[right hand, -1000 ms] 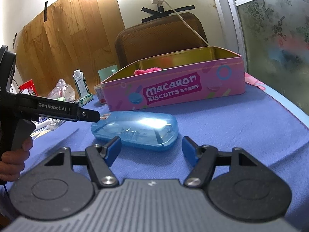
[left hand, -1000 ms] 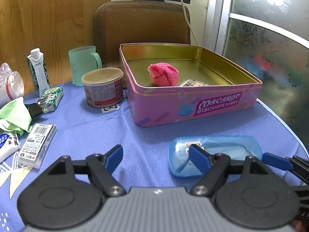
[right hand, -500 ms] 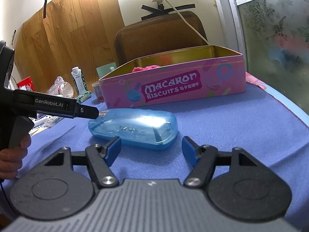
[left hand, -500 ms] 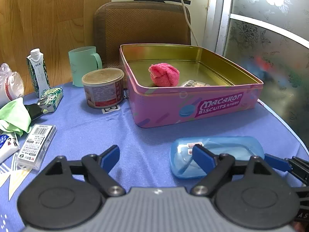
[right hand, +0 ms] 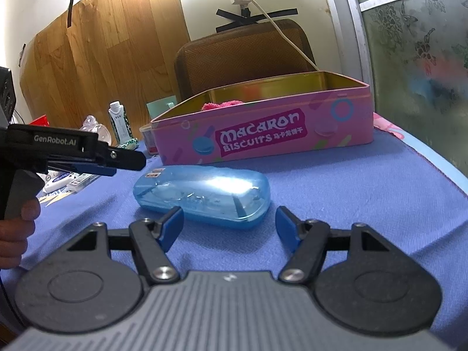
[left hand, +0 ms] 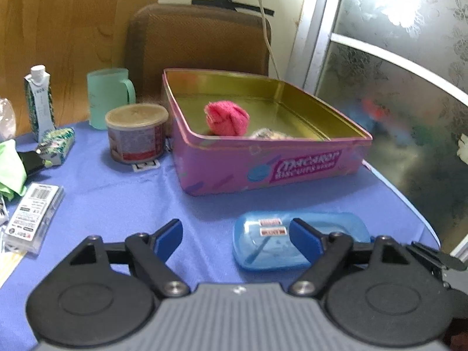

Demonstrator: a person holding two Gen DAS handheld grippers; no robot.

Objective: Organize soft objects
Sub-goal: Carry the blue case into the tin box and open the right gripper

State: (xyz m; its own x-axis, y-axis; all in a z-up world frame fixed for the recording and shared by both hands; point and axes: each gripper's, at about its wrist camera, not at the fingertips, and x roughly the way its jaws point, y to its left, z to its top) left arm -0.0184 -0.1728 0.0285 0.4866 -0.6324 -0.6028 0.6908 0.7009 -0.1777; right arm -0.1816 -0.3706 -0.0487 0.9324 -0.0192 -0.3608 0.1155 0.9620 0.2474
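Blue tablecloth under everything, brown chair back behind. Pink macaron tin sits open with the pink soft ball inside near its front-left corner. Translucent blue case lies on the cloth in front of the tin. Left gripper fingers spread, holding nothing, case just beyond its right finger. Right gripper also spread and empty, case close ahead

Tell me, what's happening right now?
Left gripper, right gripper: jaws open, empty. Pink towel ball sits in biscuit tin. Blue case lies ahead.
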